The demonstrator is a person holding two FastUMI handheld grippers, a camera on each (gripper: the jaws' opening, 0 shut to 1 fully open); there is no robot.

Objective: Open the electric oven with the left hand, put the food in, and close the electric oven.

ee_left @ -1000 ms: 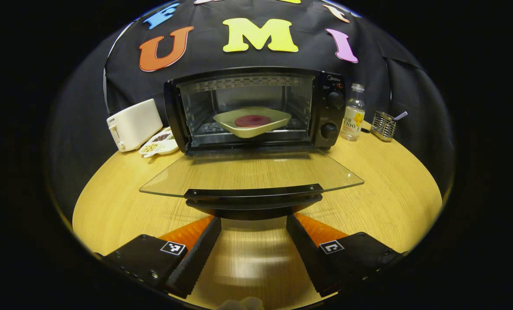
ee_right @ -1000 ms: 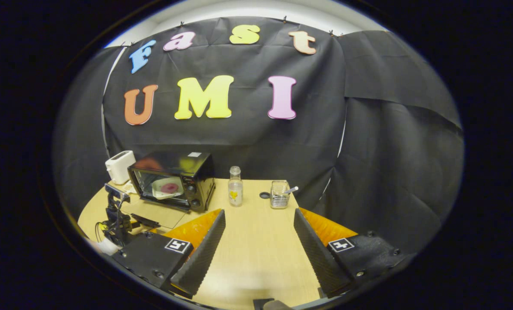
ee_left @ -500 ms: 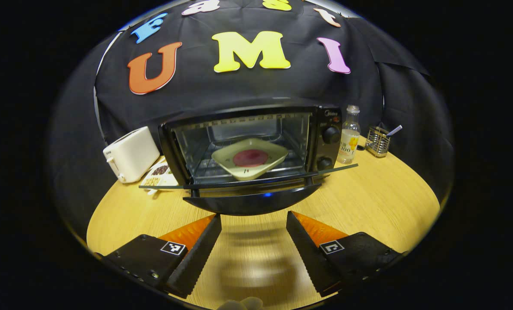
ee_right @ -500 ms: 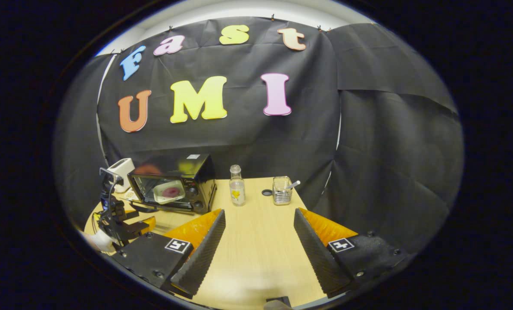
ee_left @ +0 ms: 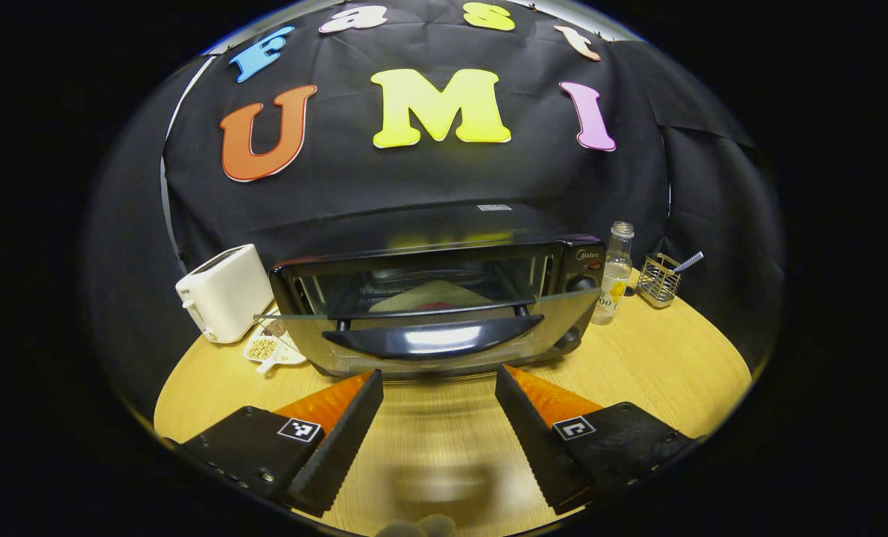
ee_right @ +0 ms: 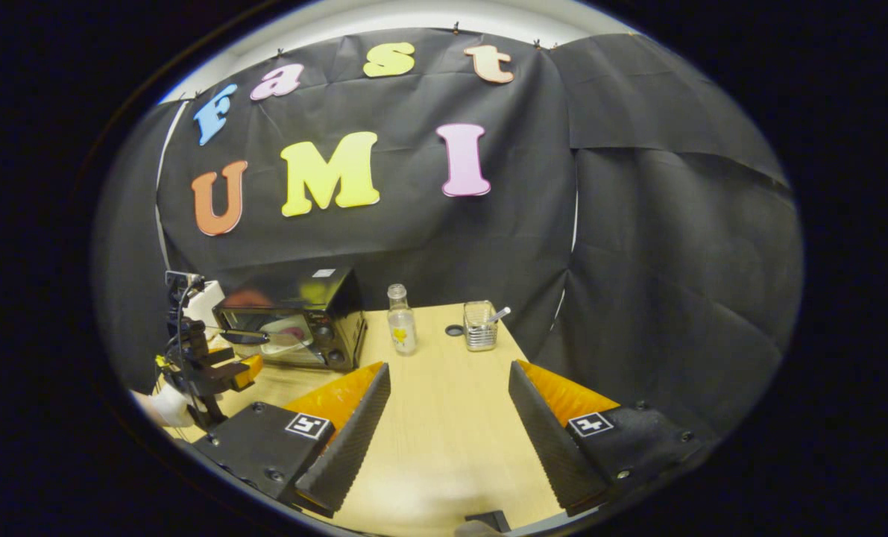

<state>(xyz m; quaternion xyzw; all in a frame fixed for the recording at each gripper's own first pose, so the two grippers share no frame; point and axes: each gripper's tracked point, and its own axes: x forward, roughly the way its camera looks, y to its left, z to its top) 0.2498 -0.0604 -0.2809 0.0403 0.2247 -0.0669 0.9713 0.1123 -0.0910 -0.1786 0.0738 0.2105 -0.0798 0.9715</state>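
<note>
The black electric oven (ee_left: 444, 298) stands at the back of the round wooden table (ee_left: 660, 358). Its glass door (ee_left: 563, 300) is tilted partway up, with the dark handle (ee_left: 432, 339) toward me. Behind the glass, a pale plate (ee_left: 414, 298) with a red round food (ee_left: 438, 305) sits on the rack. My left gripper (ee_left: 438, 379) is open just under the handle; I cannot tell whether it touches. My right gripper (ee_right: 447, 369) hangs open over bare table, right of the oven (ee_right: 294, 317). The right gripper view also has the left gripper (ee_right: 220, 369) below the raised door.
A white toaster (ee_left: 224, 291) and a small dish of beans (ee_left: 268, 349) sit left of the oven. A clear bottle (ee_left: 613, 272) and a wire mesh holder (ee_left: 658, 280) stand to its right. The table's curved edge runs close on both sides.
The oven door has swung up from lying flat to partway shut. My left gripper has risen with it, staying open under the handle. The right gripper has barely moved.
</note>
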